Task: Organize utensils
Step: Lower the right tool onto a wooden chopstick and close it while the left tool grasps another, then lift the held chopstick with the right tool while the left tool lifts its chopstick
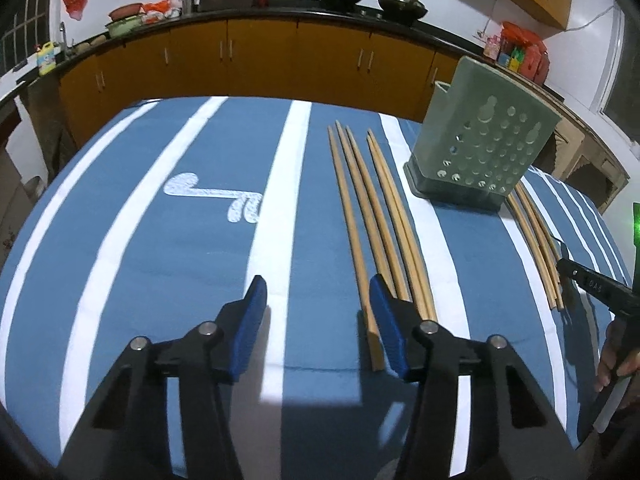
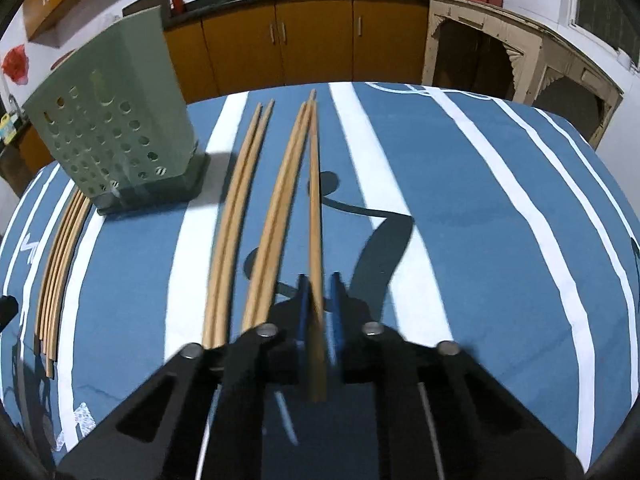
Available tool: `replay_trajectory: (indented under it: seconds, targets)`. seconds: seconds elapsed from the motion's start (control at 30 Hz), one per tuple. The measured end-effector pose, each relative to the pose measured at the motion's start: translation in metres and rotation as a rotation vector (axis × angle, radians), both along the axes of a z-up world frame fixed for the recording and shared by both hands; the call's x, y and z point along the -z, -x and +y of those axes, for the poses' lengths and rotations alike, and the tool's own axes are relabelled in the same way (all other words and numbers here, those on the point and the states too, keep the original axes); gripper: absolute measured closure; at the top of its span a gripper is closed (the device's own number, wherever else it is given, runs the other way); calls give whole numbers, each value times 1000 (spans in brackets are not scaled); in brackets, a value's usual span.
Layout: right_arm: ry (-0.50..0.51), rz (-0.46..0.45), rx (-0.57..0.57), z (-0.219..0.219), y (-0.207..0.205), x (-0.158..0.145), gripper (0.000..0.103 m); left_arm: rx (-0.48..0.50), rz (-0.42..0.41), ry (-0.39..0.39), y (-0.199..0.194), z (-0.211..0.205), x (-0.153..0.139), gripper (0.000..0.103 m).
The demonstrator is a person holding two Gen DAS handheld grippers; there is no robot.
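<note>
Right tool [image 2: 320, 300] is closed on one chopstick [image 2: 315, 216], which is pinched between the blue pads near its thick end. Left tool [image 1: 316, 320] is half open, and nothing is held in it. Its right pad is set just beside the thick end of another chopstick [image 1: 352, 240], which lies flat on the striped counter [image 1: 140, 260].

Not much of the job looks done. The green holder [image 2: 116, 140] stands upright between the two groups of sticks, and no sticks can be seen inside it through the holes. All the sticks seem left to be put in.

Five chopsticks are counted on the left side of the holder. Five are counted on the right side, with the pinched one. One holder is seen.
</note>
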State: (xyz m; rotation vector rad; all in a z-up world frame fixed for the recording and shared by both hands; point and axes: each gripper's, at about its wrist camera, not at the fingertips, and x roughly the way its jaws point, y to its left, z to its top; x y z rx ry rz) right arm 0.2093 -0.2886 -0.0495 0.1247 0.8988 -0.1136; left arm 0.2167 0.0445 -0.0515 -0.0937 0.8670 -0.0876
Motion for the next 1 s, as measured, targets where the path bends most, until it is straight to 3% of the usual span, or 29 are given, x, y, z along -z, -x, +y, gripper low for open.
replay_trajectory:
  seconds: [0.13, 0.4, 0.6, 0.83, 1.0]
  targets:
    - [-7, -6, 45, -15, -1, 1, 95, 24, 24, 20, -8, -4, 4, 53]
    - [-16, -10, 36, -17, -5, 1, 95, 63, 85, -3, -25, -21, 17, 78]
    - [-29, -16, 1, -12, -5, 2, 95, 80, 77, -44, -29, -29, 18, 93]
    - [-41, -24, -23, -9, 0, 3, 95, -1, 71, -52, -33, -2, 17, 95]
    - [-48, -34, -20, -10, 4, 3, 95, 21, 67, -23, -31, 9, 17, 95]
